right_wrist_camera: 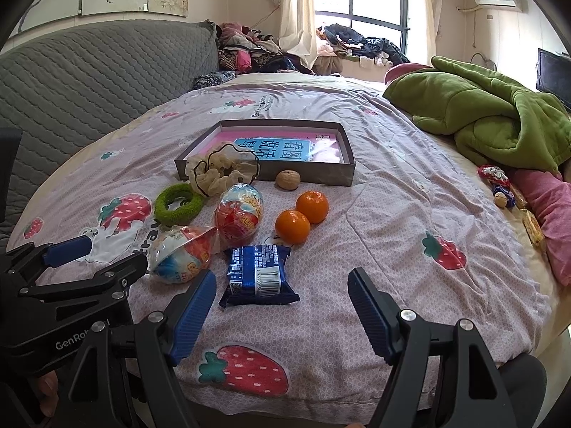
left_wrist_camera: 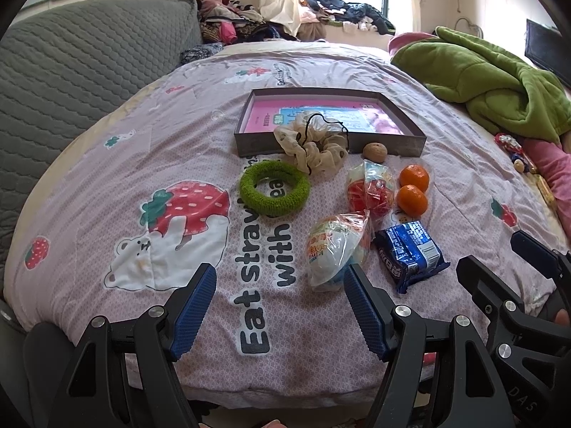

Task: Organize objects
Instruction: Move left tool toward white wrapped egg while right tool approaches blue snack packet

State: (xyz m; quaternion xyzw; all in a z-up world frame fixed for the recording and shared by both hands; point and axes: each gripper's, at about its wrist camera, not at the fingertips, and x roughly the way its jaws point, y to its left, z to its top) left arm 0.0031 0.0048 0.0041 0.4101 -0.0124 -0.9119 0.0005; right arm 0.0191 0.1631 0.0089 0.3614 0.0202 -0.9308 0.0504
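both tools stand wide with nothing between their jaws: the left gripper [left_wrist_camera: 280, 303] hangs low over the bedspread [left_wrist_camera: 107, 164], and the right gripper [right_wrist_camera: 282, 306] does the same just beside it, both aimed at the scatter of things.

the task looks barely begun. the box [left_wrist_camera: 332, 144] sits at 12 o'clock from the grippers and holds only a pink and blue sheet; no loose item lies fully inside. the cream scrunchie [left_wrist_camera: 314, 146] drapes over the box's near wall, half in and half out.

the rest lies on the bedspread in front of the box. in the left view, the green ring [left_wrist_camera: 274, 189] is at 11 o'clock. the walnut [left_wrist_camera: 374, 152] rests against the box's near wall. two oranges [left_wrist_camera: 413, 187] touch each other at 1 o'clock. the red toy egg [left_wrist_camera: 371, 189] lies beside them, and the white toy egg [left_wrist_camera: 333, 246] sits just ahead of the left gripper's right finger. the blue packet [right_wrist_camera: 258, 271] is nearest the right gripper, at its 11 o'clock.

by my judgement nearly everything is left: seven loose things, and the scrunchie to tuck in.
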